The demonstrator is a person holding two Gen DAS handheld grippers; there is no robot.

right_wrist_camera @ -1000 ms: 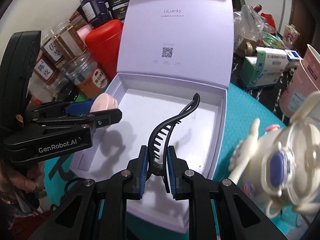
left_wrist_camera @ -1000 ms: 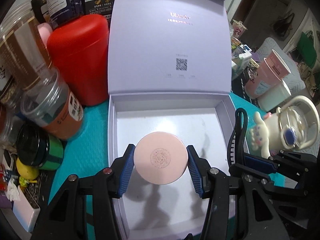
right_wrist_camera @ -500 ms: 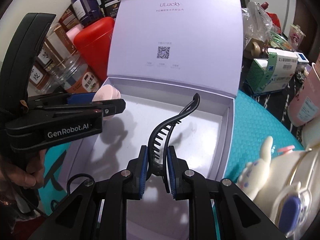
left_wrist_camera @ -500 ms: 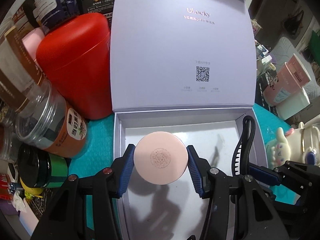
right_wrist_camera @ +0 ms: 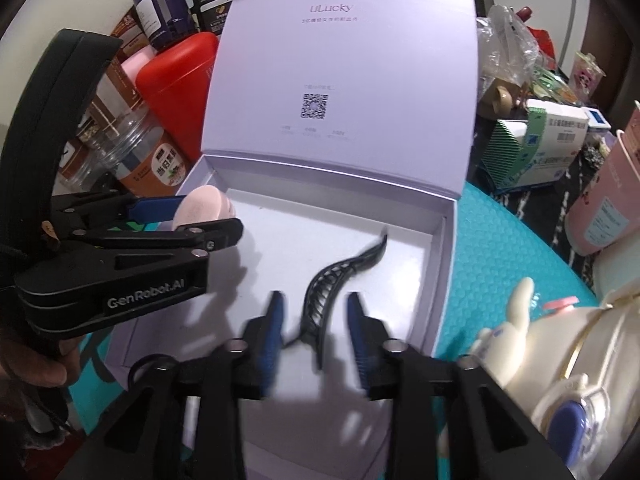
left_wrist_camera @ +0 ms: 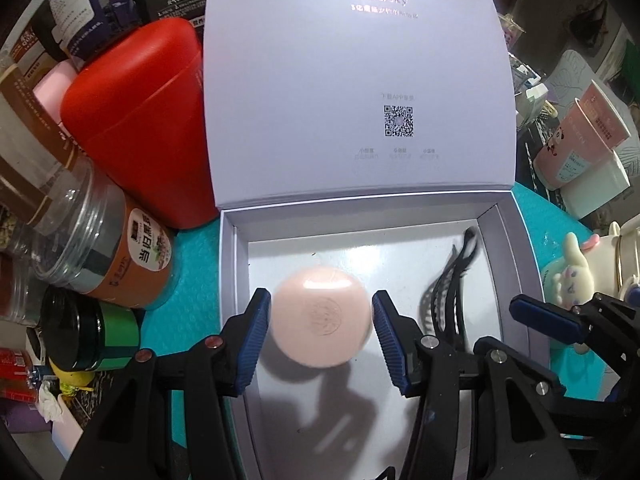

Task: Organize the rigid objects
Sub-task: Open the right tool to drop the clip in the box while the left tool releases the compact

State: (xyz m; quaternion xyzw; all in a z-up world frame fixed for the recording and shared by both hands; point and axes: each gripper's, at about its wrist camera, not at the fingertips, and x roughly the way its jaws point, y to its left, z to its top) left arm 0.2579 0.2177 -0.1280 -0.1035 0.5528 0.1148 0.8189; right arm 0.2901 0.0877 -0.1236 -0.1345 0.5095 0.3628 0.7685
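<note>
- Lavender box first: it sits open on the teal mat, lid propped upright against the clutter behind, so both my hands can reach straight down into its white floor.
- Off to the left, the red canister and the clear jar stand just beside the box wall; I keep my tools inside the box edge so I do not knock them.
- Left gripper points steeply down over the left half of the box. Its jaws have just been opening, and the blue pads now stand slightly clear of the pink round case, which is blurred between them. I judge it is dropping free rather than gripped.
- That side suits the round case because it leaves the right half free for the long piece.
- Black hair clip is blurred over the right part of the box floor, close to the right wall, its curved tip aimed at the far corner.
- Right gripper has just been opening too; its pads stand apart on either side of the clip's base without pressing it, so I take it as released.
- Further right, outside the box, the cream character bottle waits on the mat, untouched.
</note>
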